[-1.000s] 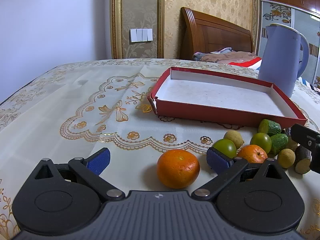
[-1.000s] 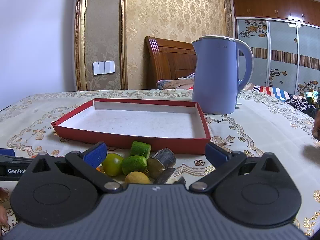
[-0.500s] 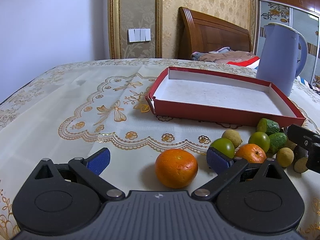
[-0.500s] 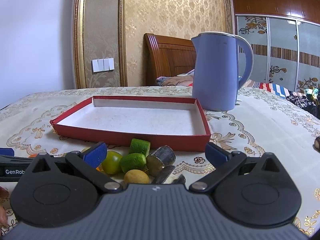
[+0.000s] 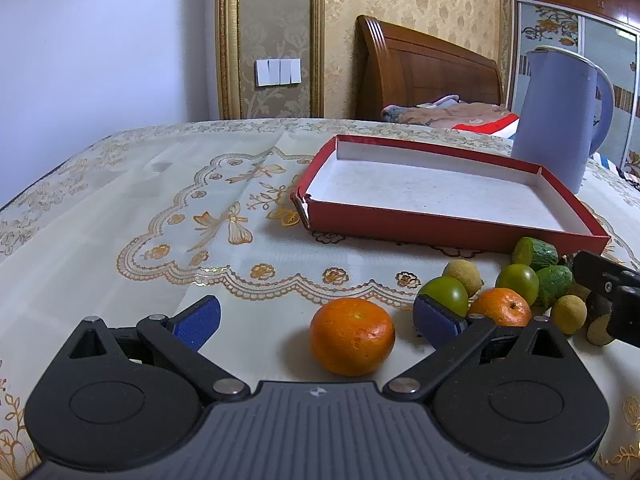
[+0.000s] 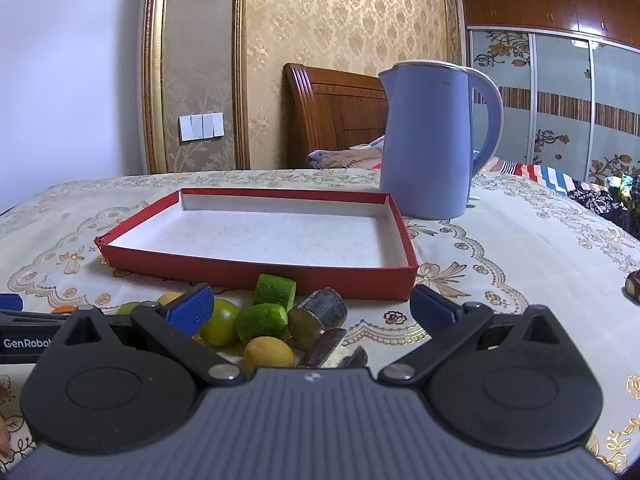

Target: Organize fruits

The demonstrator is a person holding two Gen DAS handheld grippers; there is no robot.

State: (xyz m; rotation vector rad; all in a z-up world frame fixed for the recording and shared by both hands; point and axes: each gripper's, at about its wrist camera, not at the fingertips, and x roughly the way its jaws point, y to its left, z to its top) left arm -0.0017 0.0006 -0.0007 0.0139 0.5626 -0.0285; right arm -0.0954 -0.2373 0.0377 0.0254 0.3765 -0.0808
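Both grippers wide open over the fruit, nothing gripped.

Left gripper [image 5: 316, 316] hangs low with jaws spread; the big orange [image 5: 352, 336] sits on the table [image 5: 120, 208] between them, closer to the right pad, touching neither. Just beyond that pad: a green fruit [image 5: 444, 294] and a smaller orange [image 5: 500, 307], start of the pile near the table's front edge. Right gripper [image 6: 312, 306], jaws apart too, frames the other side of that pile: cucumber chunks [image 6: 262, 322], a yellow fruit [image 6: 269, 353], dark cane pieces [image 6: 318, 316]. All of it lies just outside the front wall of the red tray [image 6: 256, 272]. Kettle [image 6: 432, 140] stands at the tray's far right corner.
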